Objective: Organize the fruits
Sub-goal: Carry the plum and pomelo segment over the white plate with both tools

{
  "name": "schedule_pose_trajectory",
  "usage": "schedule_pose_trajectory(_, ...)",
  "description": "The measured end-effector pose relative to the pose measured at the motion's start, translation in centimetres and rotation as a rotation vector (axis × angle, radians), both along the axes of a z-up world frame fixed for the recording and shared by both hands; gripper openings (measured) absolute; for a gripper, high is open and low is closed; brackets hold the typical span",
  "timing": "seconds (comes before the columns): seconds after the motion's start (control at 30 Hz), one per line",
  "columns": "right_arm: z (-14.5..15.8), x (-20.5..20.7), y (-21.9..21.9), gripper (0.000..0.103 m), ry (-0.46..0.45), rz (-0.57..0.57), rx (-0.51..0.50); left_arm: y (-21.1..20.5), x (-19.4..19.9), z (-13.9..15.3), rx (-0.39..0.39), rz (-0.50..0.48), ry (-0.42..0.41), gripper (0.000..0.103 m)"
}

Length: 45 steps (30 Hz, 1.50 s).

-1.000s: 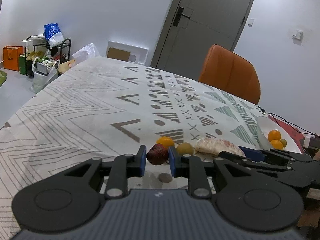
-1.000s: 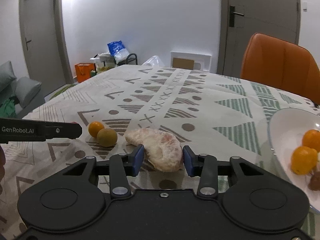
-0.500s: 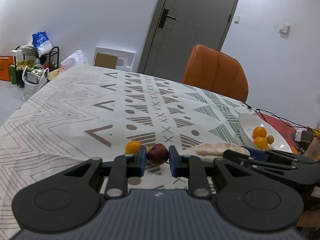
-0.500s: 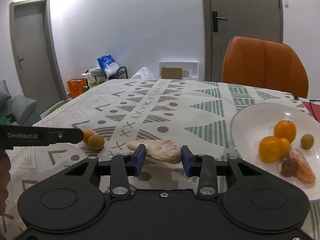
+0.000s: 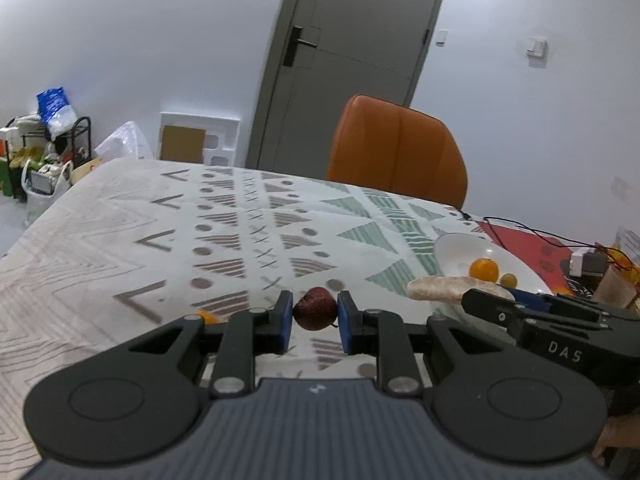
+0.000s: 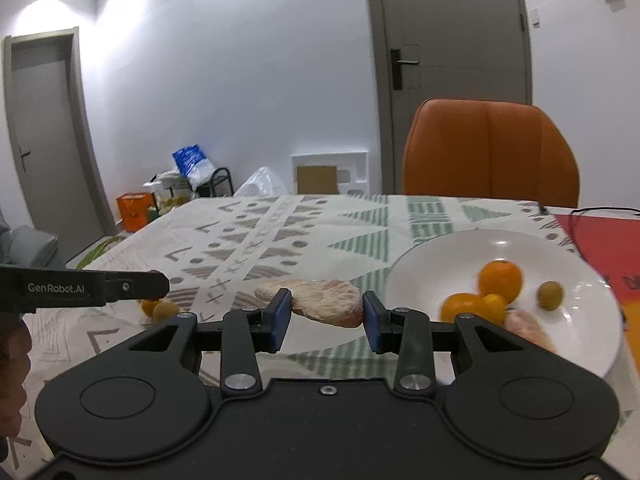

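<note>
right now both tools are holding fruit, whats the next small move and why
Probably carry the right tool a little further right, over the white plate, before letting go. The peeled pomelo segment clamped in it hangs short of the rim, over the tablecloth, while the left tool grips the dark red fruit farther from the plate.

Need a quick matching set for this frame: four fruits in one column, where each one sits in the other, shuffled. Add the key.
Things:
1. dark red fruit
2. pale pomelo segment
3. round orange
4. small brownish-green fruit

Places:
A. in the white plate
B. between the left gripper's fingers
C. on the tablecloth, beside a small orange
D. between the right gripper's fingers

Pairs: 1-B, 2-D, 3-A, 4-C
</note>
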State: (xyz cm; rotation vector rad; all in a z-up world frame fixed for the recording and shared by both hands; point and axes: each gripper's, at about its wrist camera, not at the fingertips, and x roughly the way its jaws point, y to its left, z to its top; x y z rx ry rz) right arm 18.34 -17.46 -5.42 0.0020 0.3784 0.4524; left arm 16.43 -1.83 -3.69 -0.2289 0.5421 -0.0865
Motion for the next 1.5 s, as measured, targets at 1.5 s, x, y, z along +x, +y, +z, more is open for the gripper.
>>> schedule_pose_trajectory(1.5,-1.2,2.3,-13.1,0.036,0.013,-0.348,0.065,-11.1,5.5,1.1,0.053,-0.234,-0.059,0.022)
